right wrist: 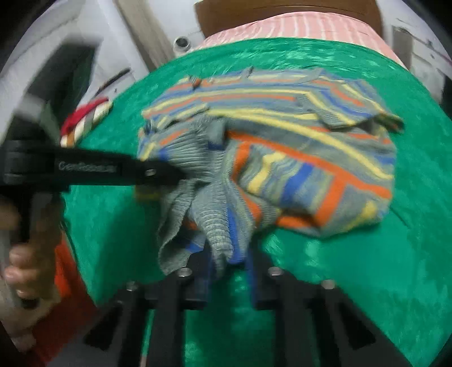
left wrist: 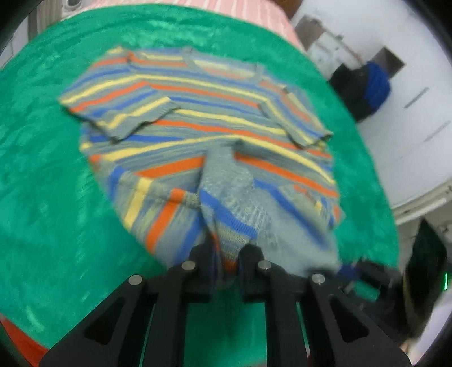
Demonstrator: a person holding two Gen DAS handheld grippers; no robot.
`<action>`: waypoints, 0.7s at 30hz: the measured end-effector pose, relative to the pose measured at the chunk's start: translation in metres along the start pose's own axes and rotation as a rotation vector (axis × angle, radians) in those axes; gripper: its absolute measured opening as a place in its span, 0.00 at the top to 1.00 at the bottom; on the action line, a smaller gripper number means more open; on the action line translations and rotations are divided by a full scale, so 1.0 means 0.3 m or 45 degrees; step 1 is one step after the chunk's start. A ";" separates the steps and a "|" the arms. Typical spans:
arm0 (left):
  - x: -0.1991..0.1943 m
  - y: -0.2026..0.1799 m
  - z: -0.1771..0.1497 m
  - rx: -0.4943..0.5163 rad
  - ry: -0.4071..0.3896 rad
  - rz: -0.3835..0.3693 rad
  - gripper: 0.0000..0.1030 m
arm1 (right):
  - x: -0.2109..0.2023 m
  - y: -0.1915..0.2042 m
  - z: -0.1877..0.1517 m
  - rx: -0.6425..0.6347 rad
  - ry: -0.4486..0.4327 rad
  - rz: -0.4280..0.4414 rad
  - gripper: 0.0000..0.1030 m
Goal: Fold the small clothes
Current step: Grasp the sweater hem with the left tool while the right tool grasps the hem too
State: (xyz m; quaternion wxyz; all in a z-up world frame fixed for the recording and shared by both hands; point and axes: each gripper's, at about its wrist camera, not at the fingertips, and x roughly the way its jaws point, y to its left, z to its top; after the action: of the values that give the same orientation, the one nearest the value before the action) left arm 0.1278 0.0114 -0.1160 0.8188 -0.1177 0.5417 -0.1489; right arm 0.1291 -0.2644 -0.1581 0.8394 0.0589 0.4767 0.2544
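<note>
**Both grippers clamped on the hem of the striped shirt**

Here is the striped shirt [left wrist: 203,118], lying on the green cloth [left wrist: 42,183] in bands of orange, yellow, blue and grey; its collar is at the far side, both short sleeves are folded in over the chest, and the near hem is gathered up and lifted off the cloth; the left gripper [left wrist: 226,257] has its black jaws nearly closed, with a bunched fold of the hem pinched between them; fabric drapes over both fingers and hangs toward the camera.

From the right wrist view, the right gripper [right wrist: 226,262] is pressed close on a ribbed grey stretch of the same hem; the cloth puckers into pleats right at the jaws; the left gripper [right wrist: 169,176] comes in from the left edge as a long black bar, its tip buried in the fabric just beside that bunch; a hand [right wrist: 25,265] wraps its handle at the lower left.

Both pictures are smeared with motion blur; a pink striped sheet [left wrist: 240,17] shows beyond the green cloth; a red and white striped object [right wrist: 84,121] lies off its left edge, too blurred to identify.
</note>
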 end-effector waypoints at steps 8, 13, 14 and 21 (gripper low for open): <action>-0.176 0.147 -0.414 0.058 0.197 0.191 0.81 | -0.242 -0.066 -0.282 0.079 0.185 -0.044 0.83; -0.238 0.245 -0.391 -0.090 0.088 0.215 0.40 | -0.242 -0.111 -0.340 0.121 0.204 -0.232 0.55; -0.251 0.253 -0.362 -0.117 0.039 0.200 0.38 | -0.255 -0.116 -0.320 0.136 0.175 -0.217 0.47; -0.130 0.181 -0.173 0.127 -0.086 0.165 0.21 | -0.156 -0.148 -0.236 0.386 0.137 0.102 0.29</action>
State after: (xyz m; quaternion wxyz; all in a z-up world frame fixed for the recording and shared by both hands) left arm 0.0719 0.0747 -0.1219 0.8495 -0.0464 0.5120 -0.1183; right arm 0.0673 -0.3354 -0.1755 0.7834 0.1902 0.5510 0.2155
